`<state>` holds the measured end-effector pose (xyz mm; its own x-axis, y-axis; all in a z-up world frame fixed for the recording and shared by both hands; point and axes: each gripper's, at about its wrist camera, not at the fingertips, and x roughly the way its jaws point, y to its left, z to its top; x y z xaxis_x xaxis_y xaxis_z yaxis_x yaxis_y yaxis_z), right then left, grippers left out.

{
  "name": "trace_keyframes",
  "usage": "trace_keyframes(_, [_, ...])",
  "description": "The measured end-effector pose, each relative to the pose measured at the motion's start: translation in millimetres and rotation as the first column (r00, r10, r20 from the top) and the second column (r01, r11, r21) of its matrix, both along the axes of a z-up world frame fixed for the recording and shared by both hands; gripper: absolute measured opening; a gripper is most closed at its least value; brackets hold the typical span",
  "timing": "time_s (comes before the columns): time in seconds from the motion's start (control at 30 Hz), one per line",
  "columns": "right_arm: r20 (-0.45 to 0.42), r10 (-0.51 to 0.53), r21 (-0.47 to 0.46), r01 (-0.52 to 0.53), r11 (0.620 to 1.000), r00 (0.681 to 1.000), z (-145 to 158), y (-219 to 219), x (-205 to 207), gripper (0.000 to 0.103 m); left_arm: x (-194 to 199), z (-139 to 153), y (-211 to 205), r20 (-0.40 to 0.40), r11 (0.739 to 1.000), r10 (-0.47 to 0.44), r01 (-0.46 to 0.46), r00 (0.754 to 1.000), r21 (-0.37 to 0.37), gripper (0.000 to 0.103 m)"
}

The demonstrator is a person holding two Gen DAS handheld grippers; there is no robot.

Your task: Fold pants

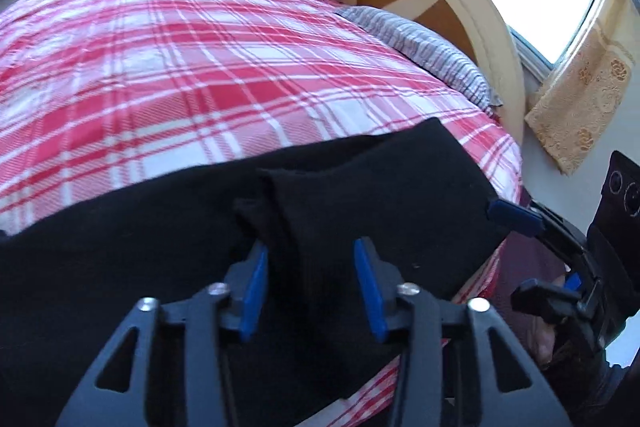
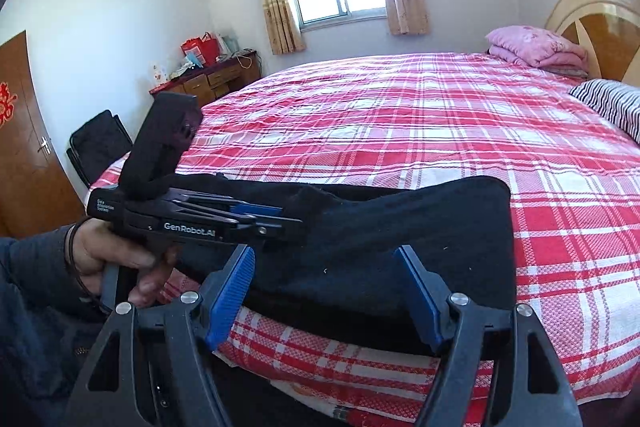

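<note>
Black pants (image 1: 168,235) lie flat along the near edge of a bed with a red and white plaid cover (image 1: 192,67). My left gripper (image 1: 310,259) is open, its blue pads on either side of a raised fold of the pants. My right gripper (image 2: 326,263) is open over the pants (image 2: 420,247), close to their near edge. In the right wrist view the left gripper (image 2: 276,215) reaches in from the left onto the cloth. In the left wrist view a blue fingertip of the right gripper (image 1: 516,215) touches the right end of the pants.
A striped pillow (image 2: 612,103) and a folded pink blanket (image 2: 536,45) lie by the headboard (image 1: 460,7). A wooden dresser (image 2: 212,79), a black chair (image 2: 100,143) and a door (image 2: 24,131) stand at the left. Windows with curtains are behind.
</note>
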<state>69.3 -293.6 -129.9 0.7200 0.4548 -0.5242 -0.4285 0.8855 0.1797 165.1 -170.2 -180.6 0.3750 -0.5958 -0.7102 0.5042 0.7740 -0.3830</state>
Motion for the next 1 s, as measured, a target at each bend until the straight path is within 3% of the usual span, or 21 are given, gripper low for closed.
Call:
trace_keyframes(0.03, [0.008,-0.002,0.0,0.002,1.0,1.0,1.1,-0.6,-0.5,0.073,0.5,-2.7,-2.1,0.001,1.0,-0.001,0.001,1.0,0.024,0.008])
trace_keyframes(0.33, [0.081,-0.059,0.059,0.055,0.997,0.995,12.3,-18.0,-7.2,0.073,-7.6,29.7,43.2,0.073,0.999,0.049,-0.047,0.996,-0.023,0.008])
trace_keyframes(0.6, [0.039,0.028,0.022,-0.029,0.999,0.999,2.9,2.1,-4.5,0.073,1.1,-0.5,66.1,-0.013,0.995,0.101,-0.1,0.995,0.015,0.008])
trace_keyframes(0.77, [-0.117,-0.048,-0.133,0.032,0.991,0.992,-29.2,9.5,17.7,0.073,1.7,-1.1,60.8,-0.02,0.996,0.087,-0.087,0.996,-0.011,0.008])
trace_keyframes(0.87, [-0.104,-0.044,-0.112,0.032,0.993,0.994,-23.0,6.8,15.1,0.073,-2.5,4.4,55.2,-0.009,0.998,0.067,-0.067,0.998,-0.005,0.008])
trace_keyframes(1.0, [-0.095,-0.018,-0.049,0.014,0.999,0.995,-18.5,-2.9,11.0,0.073,-3.2,19.6,73.9,0.01,0.996,0.087,-0.087,0.996,0.023,0.016])
